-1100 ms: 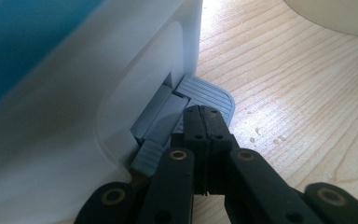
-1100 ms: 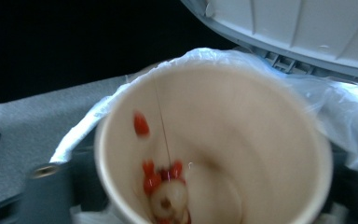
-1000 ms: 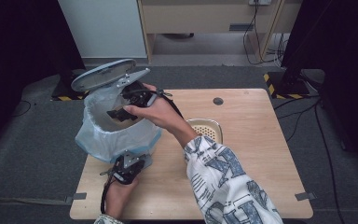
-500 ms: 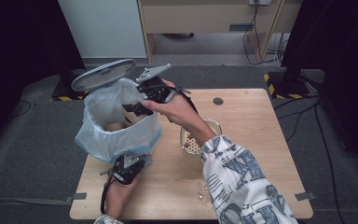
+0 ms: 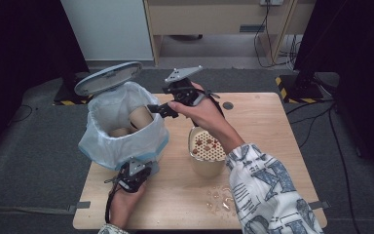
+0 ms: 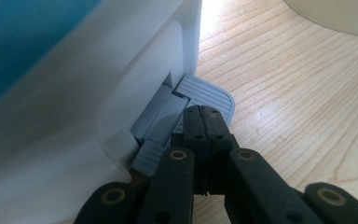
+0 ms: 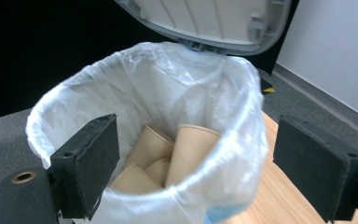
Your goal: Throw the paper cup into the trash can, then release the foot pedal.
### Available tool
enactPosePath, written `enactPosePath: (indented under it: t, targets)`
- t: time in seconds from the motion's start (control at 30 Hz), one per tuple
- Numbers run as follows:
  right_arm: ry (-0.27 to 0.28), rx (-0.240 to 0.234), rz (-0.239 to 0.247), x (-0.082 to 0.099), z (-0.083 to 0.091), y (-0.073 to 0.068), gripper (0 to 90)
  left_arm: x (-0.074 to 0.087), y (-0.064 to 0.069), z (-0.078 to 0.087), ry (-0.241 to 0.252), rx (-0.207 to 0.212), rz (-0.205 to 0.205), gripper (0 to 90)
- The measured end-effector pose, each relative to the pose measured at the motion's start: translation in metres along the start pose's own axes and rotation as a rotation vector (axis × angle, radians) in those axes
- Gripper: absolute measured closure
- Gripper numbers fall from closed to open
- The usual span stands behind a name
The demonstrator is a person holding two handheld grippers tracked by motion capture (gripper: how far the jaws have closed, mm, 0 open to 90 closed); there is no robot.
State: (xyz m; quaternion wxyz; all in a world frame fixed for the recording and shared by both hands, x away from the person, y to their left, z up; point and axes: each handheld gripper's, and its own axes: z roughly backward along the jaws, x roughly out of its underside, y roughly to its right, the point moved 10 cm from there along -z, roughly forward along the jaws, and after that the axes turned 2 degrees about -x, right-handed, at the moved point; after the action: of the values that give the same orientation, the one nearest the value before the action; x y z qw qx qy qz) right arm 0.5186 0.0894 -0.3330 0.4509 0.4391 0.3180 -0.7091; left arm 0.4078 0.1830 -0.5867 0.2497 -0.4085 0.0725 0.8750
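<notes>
Pressing down at the foot of the white bin [image 5: 126,141], the left gripper [image 5: 132,176] has its fingers [image 6: 205,126] squeezed fully together, with nothing caught between them. Their joined tips rest on the grey ribbed pedal [image 6: 205,93] that sticks out from a recess in the bin's wall, just ahead of them on the desk [image 5: 272,136]. The lid [image 5: 108,78] stands tipped up behind the bin's mouth.

Across from it, the right gripper [image 5: 161,108] hovers at the bin's near rim, fingers [image 7: 91,158] well apart and empty; no pad touches anything. Seen along those fingers, the bin's open mouth lies straight ahead and a little below, lined with a pale, clear plastic bag [image 7: 168,93] folded over the rim. Down inside the bag, between and beyond the two pads, lie several tan paper cups [image 7: 186,149], leaning against one another, one with its base up. The raised lid's underside arches over the far side.

Behind the right hand [image 5: 202,114], toward the person's patterned sleeve [image 5: 268,190], a cream strainer bowl [image 5: 207,151] sits on the desk with small brown bits on its perforated top. A few wet drops [image 5: 219,197] glisten on the wood nearby.
</notes>
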Motion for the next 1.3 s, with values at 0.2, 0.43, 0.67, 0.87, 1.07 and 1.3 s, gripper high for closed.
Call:
enactPosePath:
  t: [0.2,0.43,0.67,0.87,1.07,1.3]
  targets:
    - [0.008,0.038,-0.019,0.010,0.022,0.017,14.8,0.000,0.000,0.000,0.000,-0.001,-0.002,89.3]
    - [0.024,0.095,-0.054,0.023,0.051,0.041,14.8,0.000,0.002,0.000,0.000,-0.001,-0.003,87.5]
    - [0.025,0.139,-0.077,0.036,0.074,0.059,14.8,-0.005,0.008,0.011,0.031,-0.014,-0.006,75.9]
    - [0.012,0.174,-0.092,0.049,0.087,0.071,14.7,-0.010,0.013,0.018,0.065,-0.008,0.008,69.2]
    - [0.006,0.210,-0.106,0.061,0.099,0.081,14.3,-0.013,0.014,0.022,0.084,-0.001,0.036,62.0]
    - [0.001,0.291,-0.138,0.071,0.111,0.095,11.9,-0.017,0.018,0.026,0.106,0.006,0.041,54.7]
